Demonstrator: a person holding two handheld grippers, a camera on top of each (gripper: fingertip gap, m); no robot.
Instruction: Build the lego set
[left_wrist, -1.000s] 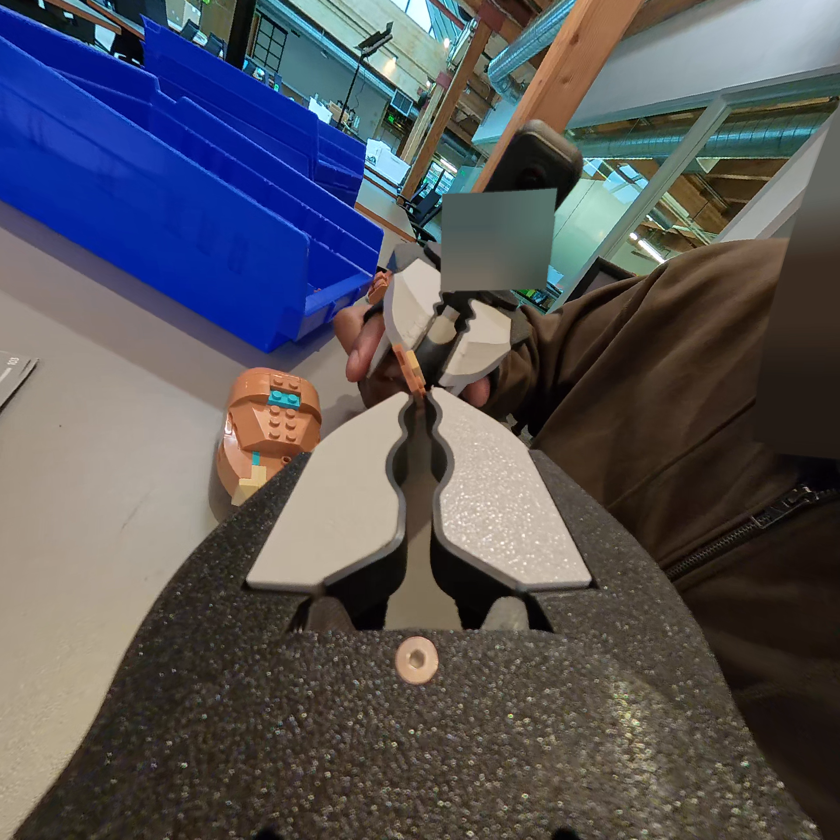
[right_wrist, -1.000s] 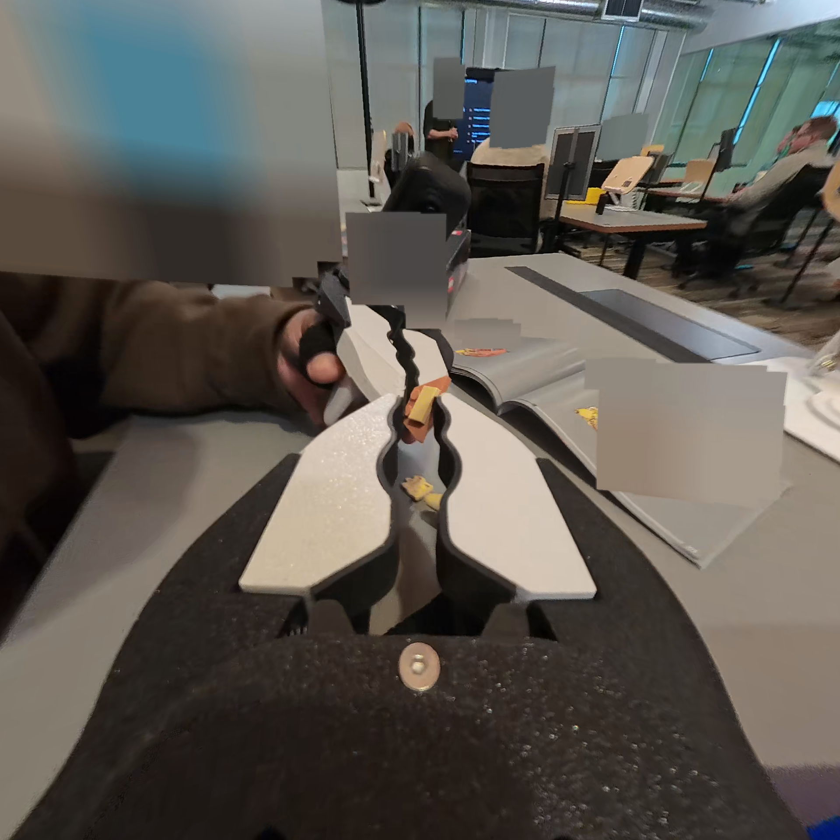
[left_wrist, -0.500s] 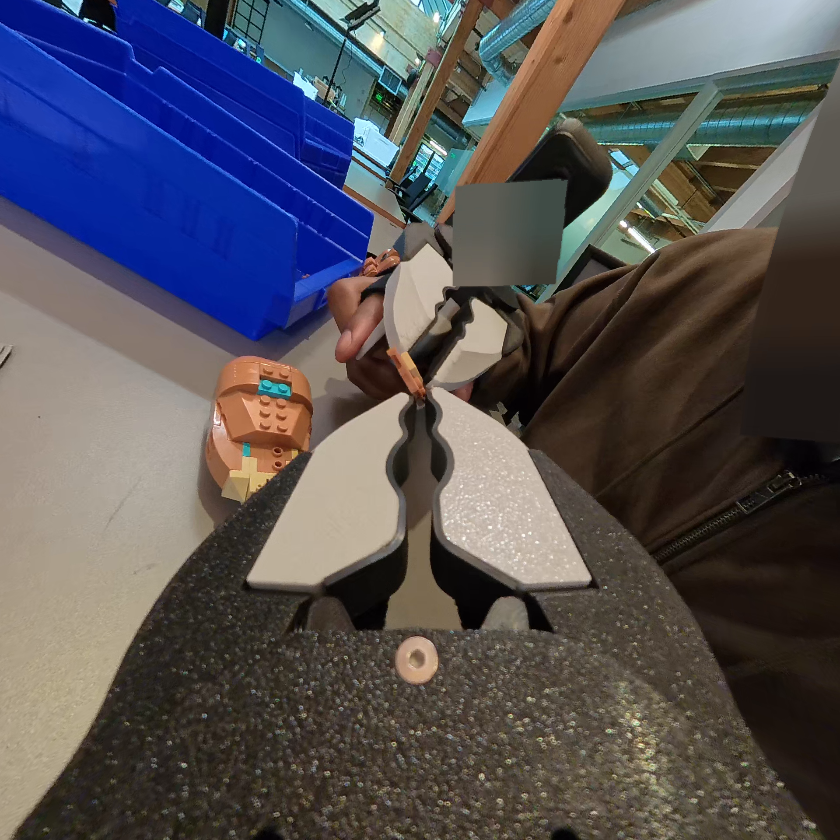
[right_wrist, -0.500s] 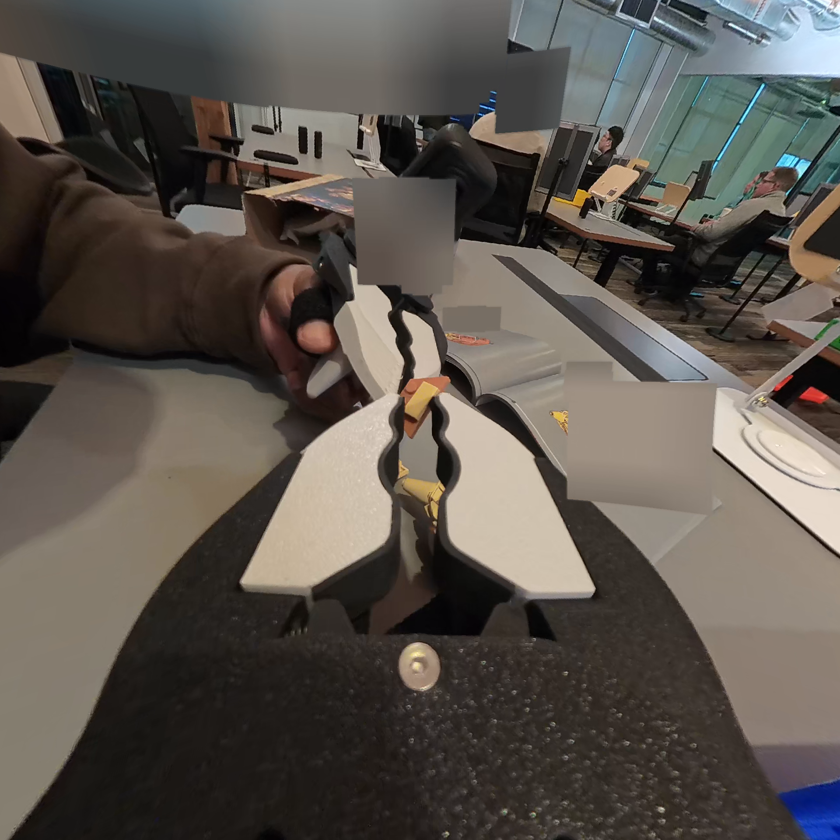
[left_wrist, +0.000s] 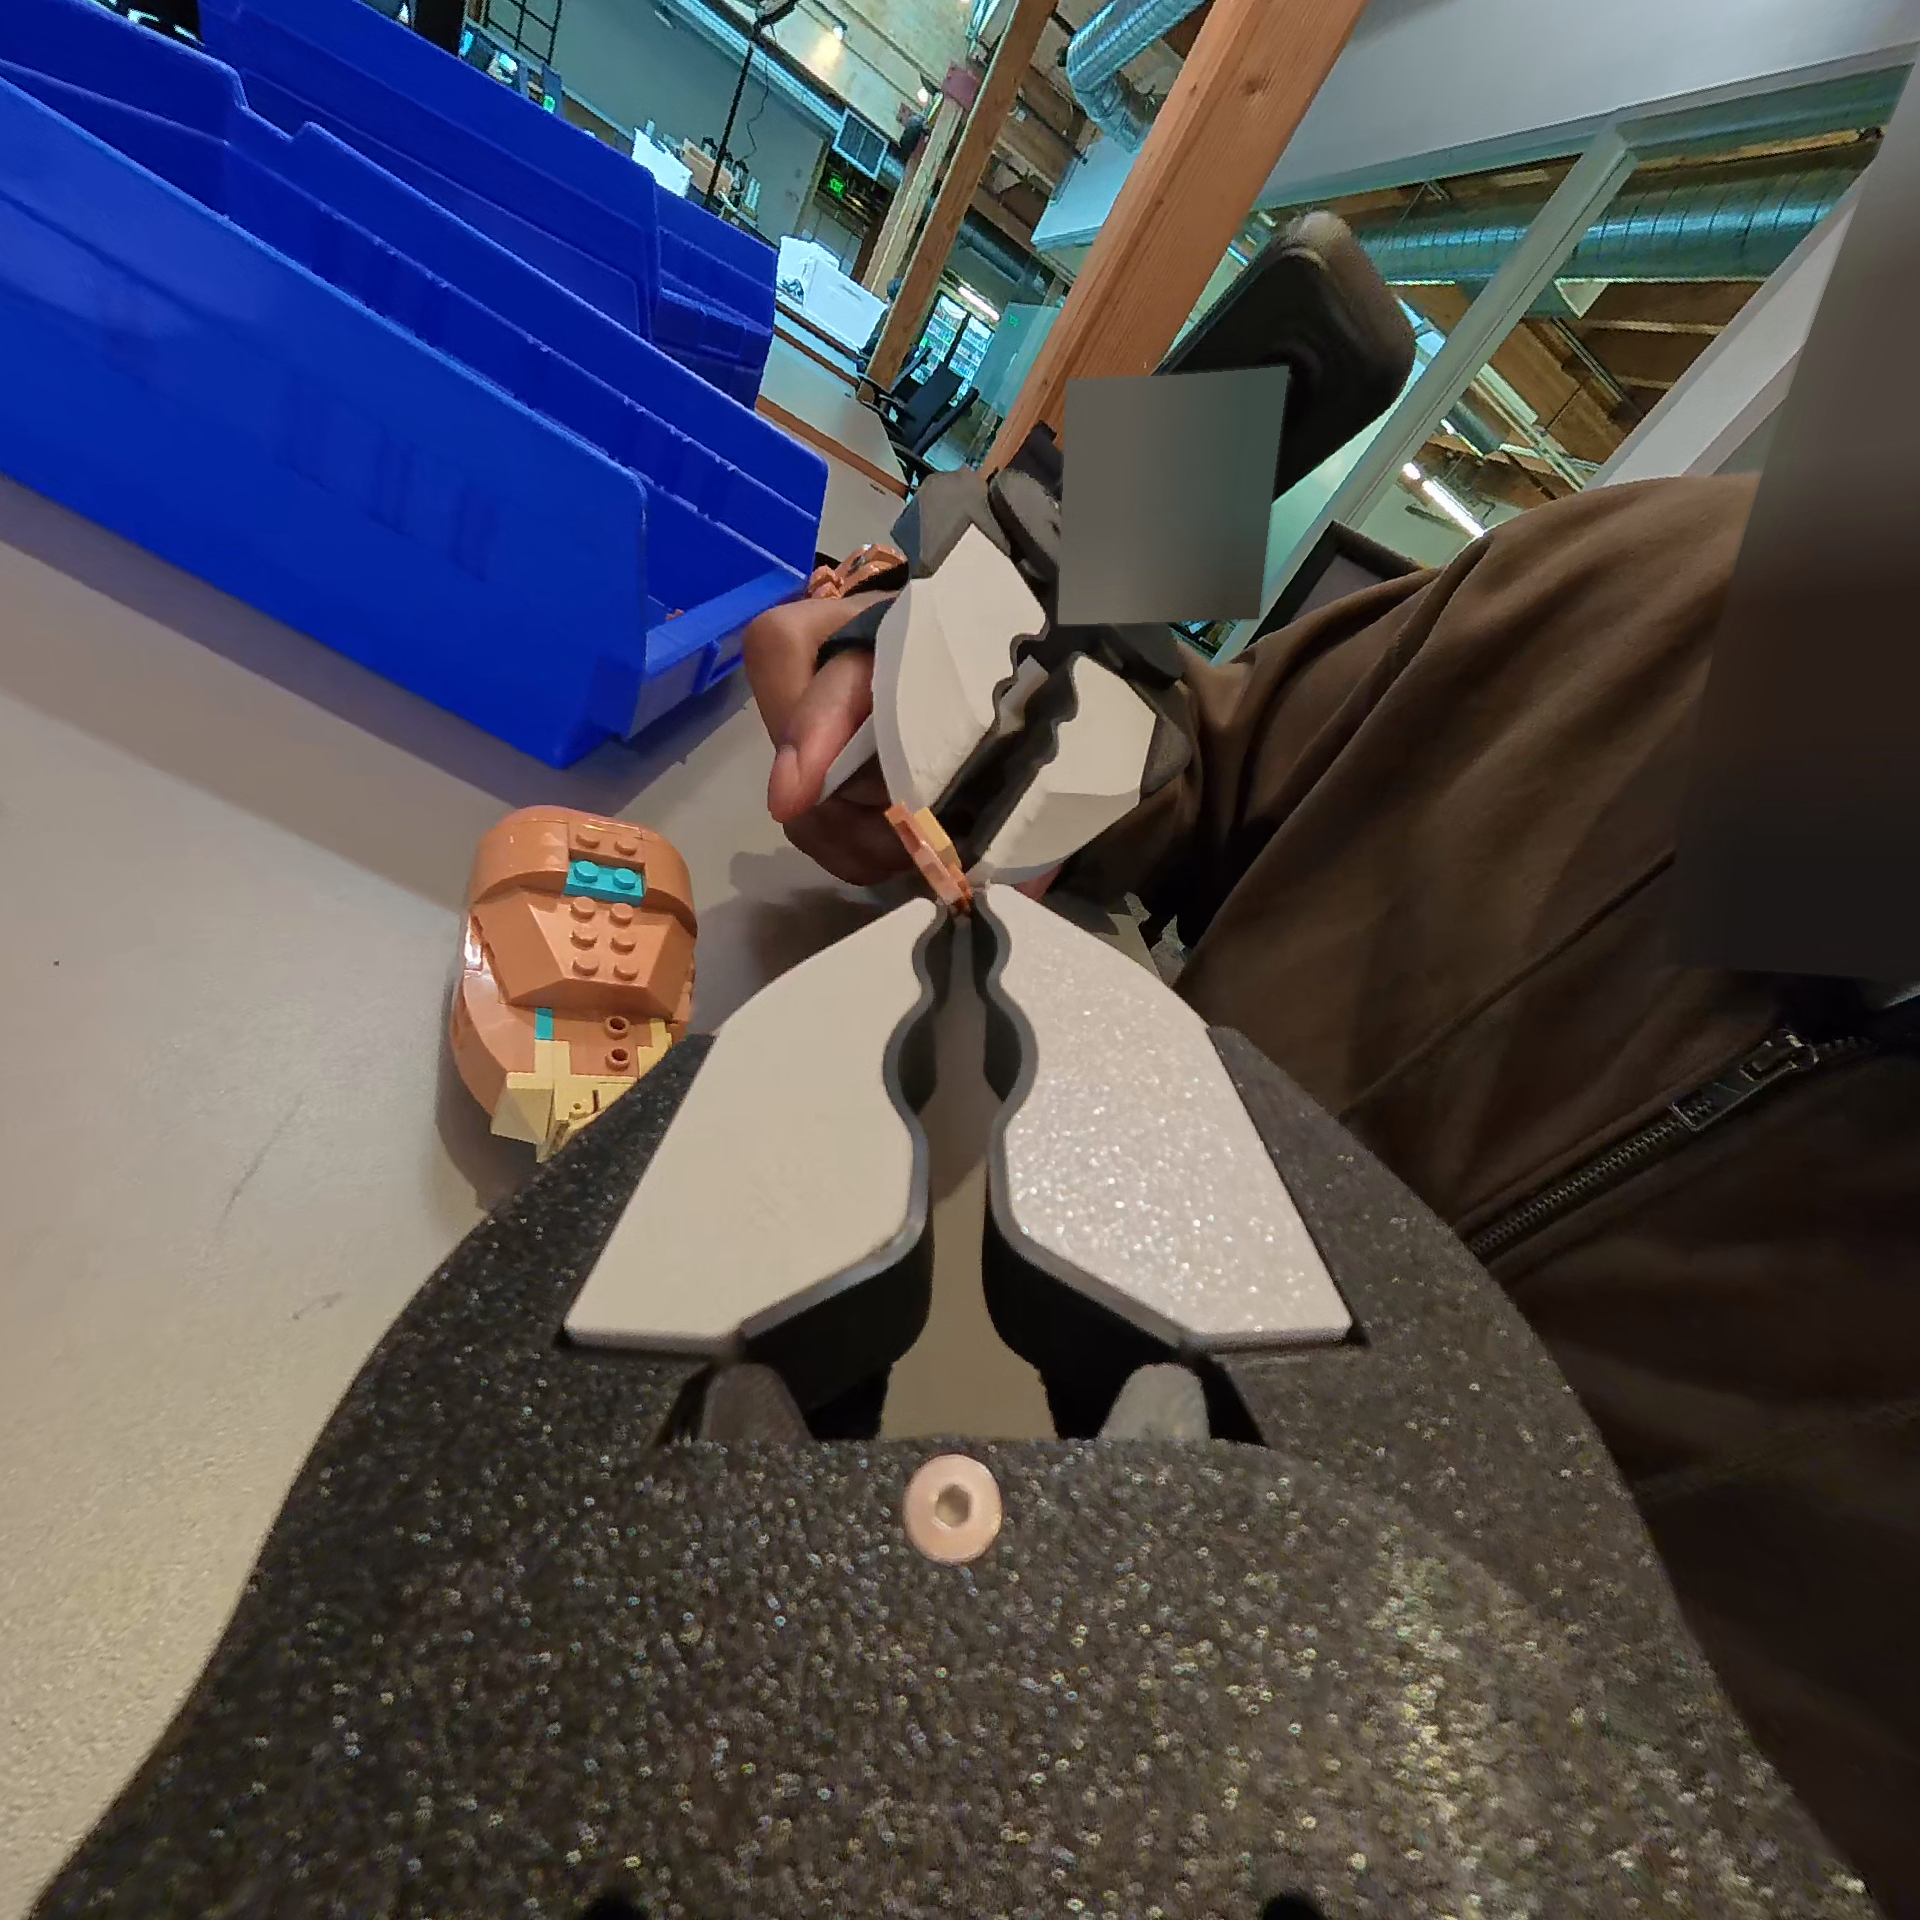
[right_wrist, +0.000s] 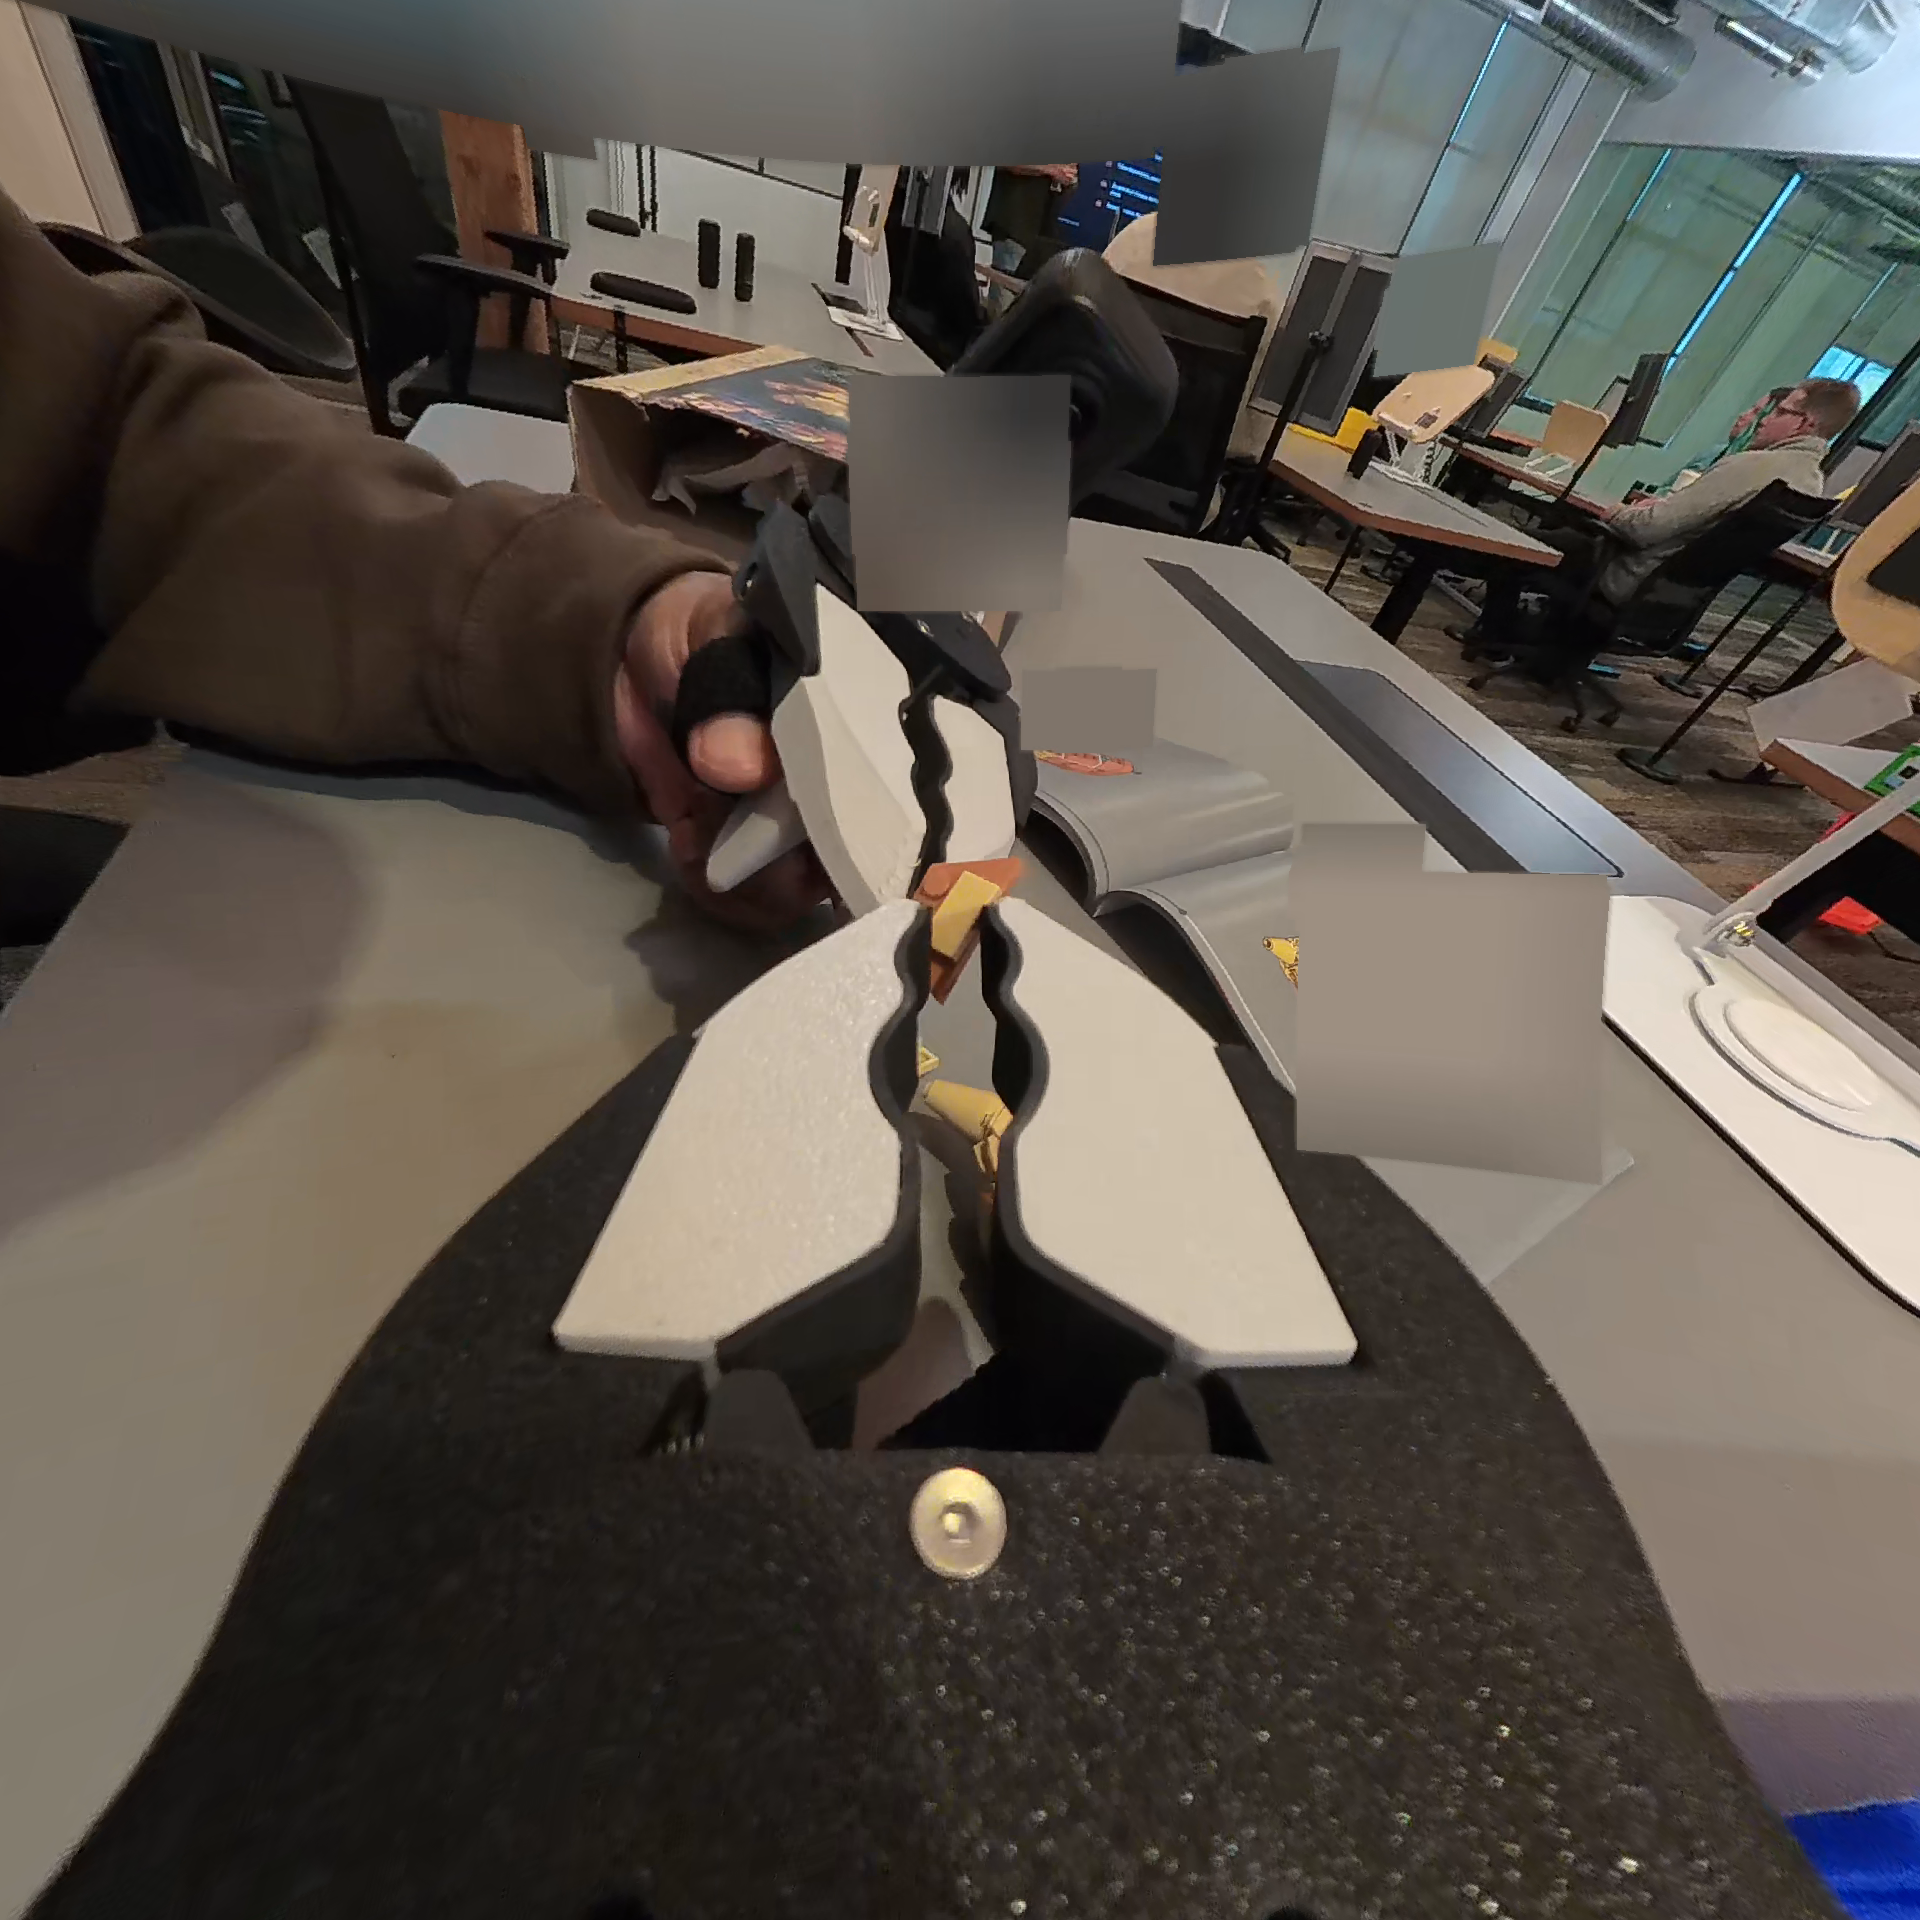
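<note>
My left gripper (left_wrist: 951, 906) is shut, its tips pinching one end of a small orange-brown lego piece (left_wrist: 928, 850). My right gripper (right_wrist: 958, 920) faces it tip to tip and is shut on the same small piece (right_wrist: 954, 951), which carries a tan slope (right_wrist: 958, 906). The right gripper also shows in the left wrist view (left_wrist: 961, 868), and the left gripper in the right wrist view (right_wrist: 916, 878). Both hold the piece above the grey table (left_wrist: 208, 1039). A partly built orange lego model (left_wrist: 571, 956) with a teal plate lies on the table to the left.
Blue bins (left_wrist: 364, 416) stand along the far left. An open instruction booklet (right_wrist: 1164, 831) lies behind the grippers, with a cardboard box (right_wrist: 707, 416) farther back. Loose tan pieces (right_wrist: 966, 1112) lie under my right gripper. A brown sleeve (left_wrist: 1455, 831) fills the right side. Both grippers' tips are close together, under 4 cm apart.
Both grippers stayed joined on the small piece and tilted together. The orange model and the blue bins slid lower and nearer in the left wrist view. The box came into the right wrist view.
</note>
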